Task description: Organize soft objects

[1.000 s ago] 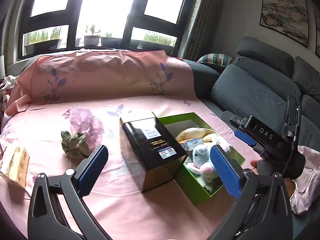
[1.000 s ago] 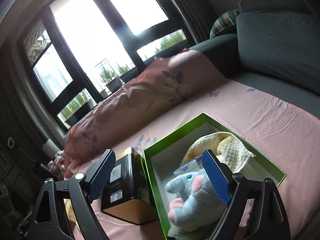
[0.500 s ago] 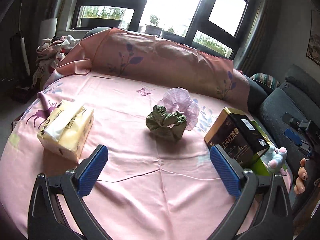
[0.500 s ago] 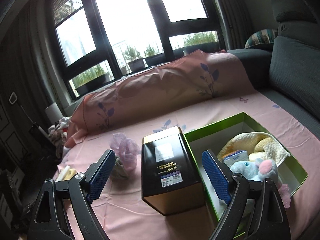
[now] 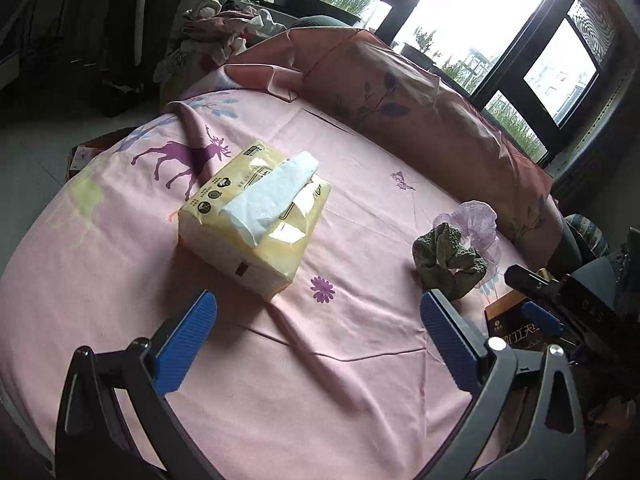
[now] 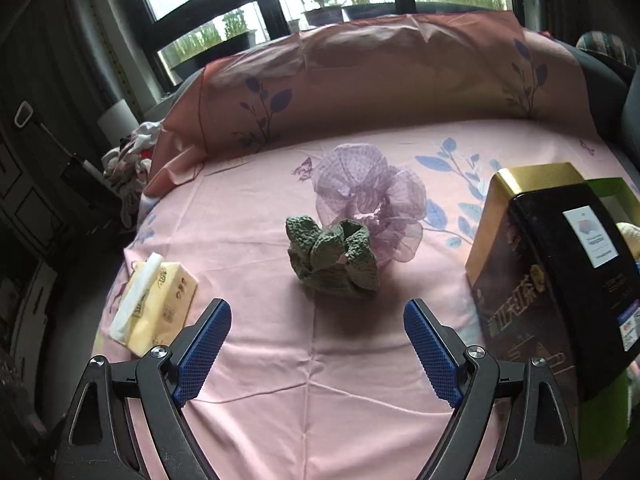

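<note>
A yellow tissue pack (image 5: 256, 220) with a white tissue sticking out lies on the pink sheet, just beyond my open left gripper (image 5: 318, 330). A crumpled green cloth (image 6: 332, 258) sits in front of a sheer purple scrunchie (image 6: 368, 196), straight ahead of my open right gripper (image 6: 318, 330). Both show in the left wrist view too: the green cloth (image 5: 448, 260) and the purple scrunchie (image 5: 476, 220) at the right. Nothing is between either pair of blue pads. The tissue pack (image 6: 156, 306) lies at the left of the right wrist view.
A black-and-gold tin box (image 6: 556, 280) stands at the right, with the green box's rim (image 6: 616, 192) behind it. A pink cushion (image 6: 380, 80) backs the surface. Piled clothes (image 5: 228, 24) lie off the far left edge. My right gripper's body (image 5: 576, 312) shows at the left wrist view's right edge.
Both grippers swung left, away from the green box with the plush toy. The tissue pack now faces the left gripper; the green cloth and scrunchie face the right one.
</note>
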`<state>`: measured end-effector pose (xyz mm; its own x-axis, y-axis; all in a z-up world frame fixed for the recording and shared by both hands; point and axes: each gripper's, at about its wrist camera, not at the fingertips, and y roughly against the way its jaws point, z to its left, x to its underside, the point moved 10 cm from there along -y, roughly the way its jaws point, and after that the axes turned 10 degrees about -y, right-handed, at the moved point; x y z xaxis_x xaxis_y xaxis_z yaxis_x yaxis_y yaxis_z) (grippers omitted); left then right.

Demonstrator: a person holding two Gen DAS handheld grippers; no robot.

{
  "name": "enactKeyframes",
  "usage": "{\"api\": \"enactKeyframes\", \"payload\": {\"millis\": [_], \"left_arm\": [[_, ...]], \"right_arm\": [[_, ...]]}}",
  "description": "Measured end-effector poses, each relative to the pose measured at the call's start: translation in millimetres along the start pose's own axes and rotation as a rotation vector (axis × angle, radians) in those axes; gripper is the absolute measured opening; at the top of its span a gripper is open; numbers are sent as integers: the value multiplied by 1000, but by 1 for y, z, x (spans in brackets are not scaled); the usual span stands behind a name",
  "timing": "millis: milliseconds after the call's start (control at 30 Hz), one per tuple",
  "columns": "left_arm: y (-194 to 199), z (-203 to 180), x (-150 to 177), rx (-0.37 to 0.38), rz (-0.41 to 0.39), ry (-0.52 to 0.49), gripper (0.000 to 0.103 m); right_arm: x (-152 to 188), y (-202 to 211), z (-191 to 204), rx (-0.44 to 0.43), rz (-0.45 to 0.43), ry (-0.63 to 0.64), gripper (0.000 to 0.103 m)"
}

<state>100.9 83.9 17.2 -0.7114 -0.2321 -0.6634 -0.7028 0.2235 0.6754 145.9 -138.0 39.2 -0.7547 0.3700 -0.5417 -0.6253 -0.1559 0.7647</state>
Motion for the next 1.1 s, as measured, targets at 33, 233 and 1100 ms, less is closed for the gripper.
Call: {"api": "enactKeyframes", "payload": {"millis": [33, 233, 1100], "left_arm": [[-2, 3, 2, -5, 18, 7, 102], [-4, 8, 1, 0, 49, 13, 102], [-14, -10, 23, 2, 131, -60, 102]], "right_arm": [[-1, -16, -1, 15, 15, -26, 89], [-8, -90, -25, 117, 46, -129, 89], [116, -6, -4, -132, 453, 51, 20]]}}
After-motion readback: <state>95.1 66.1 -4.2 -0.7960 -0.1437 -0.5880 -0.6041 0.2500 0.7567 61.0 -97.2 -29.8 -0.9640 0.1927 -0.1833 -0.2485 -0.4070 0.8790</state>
